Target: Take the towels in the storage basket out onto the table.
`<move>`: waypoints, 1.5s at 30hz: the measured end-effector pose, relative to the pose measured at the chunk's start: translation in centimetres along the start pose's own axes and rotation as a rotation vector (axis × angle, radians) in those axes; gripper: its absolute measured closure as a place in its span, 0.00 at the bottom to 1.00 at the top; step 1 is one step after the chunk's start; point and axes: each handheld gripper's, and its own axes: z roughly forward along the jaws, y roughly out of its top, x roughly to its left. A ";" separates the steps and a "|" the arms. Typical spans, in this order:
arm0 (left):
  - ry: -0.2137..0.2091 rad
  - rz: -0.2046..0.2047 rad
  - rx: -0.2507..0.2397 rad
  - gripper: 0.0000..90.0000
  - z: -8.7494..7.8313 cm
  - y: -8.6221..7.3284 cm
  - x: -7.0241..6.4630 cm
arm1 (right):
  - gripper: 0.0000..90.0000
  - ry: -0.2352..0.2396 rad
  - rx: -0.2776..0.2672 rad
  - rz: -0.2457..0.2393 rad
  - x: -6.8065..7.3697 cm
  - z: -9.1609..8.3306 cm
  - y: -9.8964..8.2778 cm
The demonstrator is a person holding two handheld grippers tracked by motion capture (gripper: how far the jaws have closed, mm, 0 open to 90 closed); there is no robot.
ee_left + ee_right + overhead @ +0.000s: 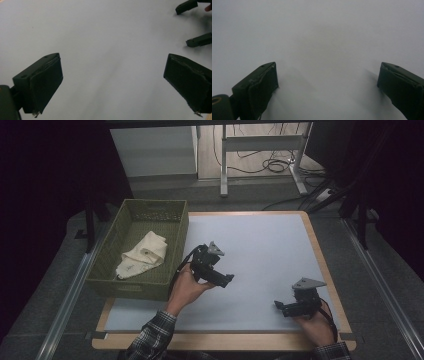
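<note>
Right gripper (278, 305) jaws spread over white mat (265, 250); left gripper (231, 278) spread, empty; cloth (142, 254), seemingly folded, in basket (107, 285).

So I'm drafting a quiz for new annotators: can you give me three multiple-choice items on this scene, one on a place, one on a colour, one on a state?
1. Where does the cream cloth lie?
A. On the white table top
B. Inside the basket
C. Between the left tongs

2. What colour is the basket?
A. Olive green
B. Red
C. Blue

3. How do the left tongs stand?
A. Shut on the cloth
B. Shut on nothing
C. Open, holding nothing

Key:
1 B, the high view shows the cloth within the basket's walls, at the table's left edge.
2 A, its perforated walls look olive green.
3 C, the left gripper view shows both jaws wide apart with bare table between them; the right tongs stand the same way.
</note>
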 end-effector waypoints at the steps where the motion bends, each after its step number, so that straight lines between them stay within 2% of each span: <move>1: 0.000 -0.006 -0.003 0.03 -0.1 0.1 0.2 | 0.03 0.000 0.000 0.000 0.0 0.0 0.0; 13: 0.059 -0.013 0.012 0.02 -2.6 2.0 3.5 | 0.03 0.000 -0.001 0.003 0.0 0.0 0.0; 17: 0.090 -0.033 0.023 0.02 -3.4 2.2 5.0 | 0.03 0.000 -0.002 0.002 0.0 0.0 0.0; 27: 0.174 -0.095 0.064 0.02 -4.8 1.2 8.9 | 0.03 0.000 -0.001 0.002 0.0 0.0 0.0; 34: 0.202 -0.142 0.072 0.01 -6.1 0.4 11.3 | 0.03 0.000 -0.001 0.002 0.0 0.0 0.0; 37: 0.240 -0.155 0.094 0.02 -6.8 0.0 12.5 | 0.03 0.000 -0.001 0.002 0.0 0.0 0.0; 39: 0.252 -0.165 0.104 0.02 -7.1 -0.2 13.1 | 0.03 0.000 -0.001 0.002 0.0 0.0 0.0; 41: 0.276 -0.184 0.114 0.03 -7.5 -0.8 14.0 | 0.03 0.000 -0.001 0.002 0.0 0.0 0.0; 45: 0.288 -0.218 0.125 0.04 -7.9 -1.7 15.5 | 0.03 0.001 -0.001 0.002 0.0 0.0 0.0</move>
